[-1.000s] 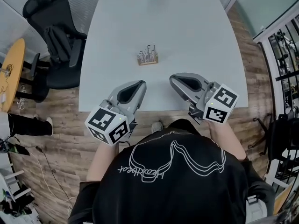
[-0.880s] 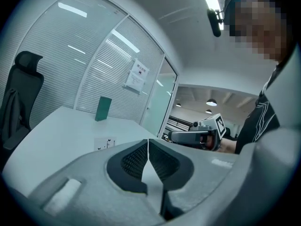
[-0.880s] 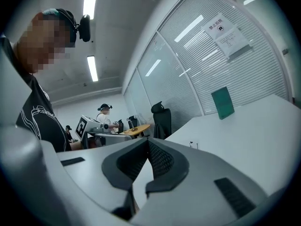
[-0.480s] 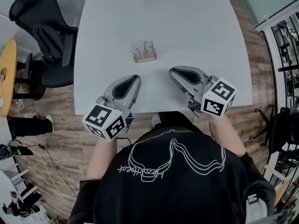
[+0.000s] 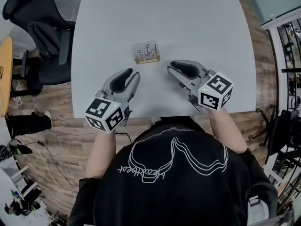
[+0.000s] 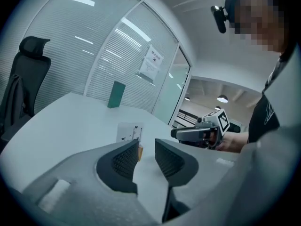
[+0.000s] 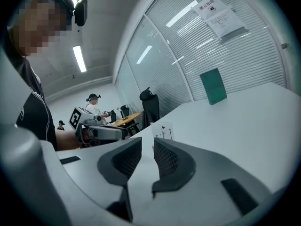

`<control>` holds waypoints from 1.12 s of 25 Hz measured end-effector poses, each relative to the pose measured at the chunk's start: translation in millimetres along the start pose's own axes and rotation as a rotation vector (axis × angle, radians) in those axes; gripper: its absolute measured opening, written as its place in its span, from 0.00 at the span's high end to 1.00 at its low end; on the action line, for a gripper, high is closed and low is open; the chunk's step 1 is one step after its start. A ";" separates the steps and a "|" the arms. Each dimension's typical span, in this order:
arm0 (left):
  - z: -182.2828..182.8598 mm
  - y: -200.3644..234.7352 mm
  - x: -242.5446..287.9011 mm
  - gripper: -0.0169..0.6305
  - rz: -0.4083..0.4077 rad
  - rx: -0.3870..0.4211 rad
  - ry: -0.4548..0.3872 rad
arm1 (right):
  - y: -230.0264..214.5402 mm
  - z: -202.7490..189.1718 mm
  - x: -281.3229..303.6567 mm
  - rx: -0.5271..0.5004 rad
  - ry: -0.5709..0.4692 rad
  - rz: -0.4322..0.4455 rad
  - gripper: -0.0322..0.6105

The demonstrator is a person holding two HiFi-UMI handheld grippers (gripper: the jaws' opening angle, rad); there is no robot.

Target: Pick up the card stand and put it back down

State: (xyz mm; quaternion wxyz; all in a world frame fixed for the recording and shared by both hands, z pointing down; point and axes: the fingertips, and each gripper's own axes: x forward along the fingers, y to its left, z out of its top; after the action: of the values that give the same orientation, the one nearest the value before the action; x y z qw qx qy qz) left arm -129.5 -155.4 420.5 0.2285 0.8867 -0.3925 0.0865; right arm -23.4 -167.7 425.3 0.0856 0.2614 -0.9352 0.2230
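Pale grey desk (image 5: pixel 197 27), seen from above, stood on a wood-plank floor (image 5: pixel 51 102). A card stand (image 5: pixel 146 53) rested directly on the desk top, nearer the near edge than the far edge and roughly midway between the left and right edges. It consisted of a low wooden base carrying an upright white card printed with thin dark marks. A green block (image 6: pixel 115 94) stood upright close to the far edge, well apart from the card stand.
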 end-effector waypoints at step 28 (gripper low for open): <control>-62.7 82.1 80.4 0.70 0.067 -0.003 0.170 | -74.9 -65.2 85.8 -0.191 0.299 -0.076 0.65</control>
State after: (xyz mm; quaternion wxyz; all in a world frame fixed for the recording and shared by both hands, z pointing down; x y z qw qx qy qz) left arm -133.8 -226.8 530.2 0.2593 0.8621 -0.4013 0.1687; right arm -53.9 -233.5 534.7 0.2565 0.2513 -0.9184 0.1663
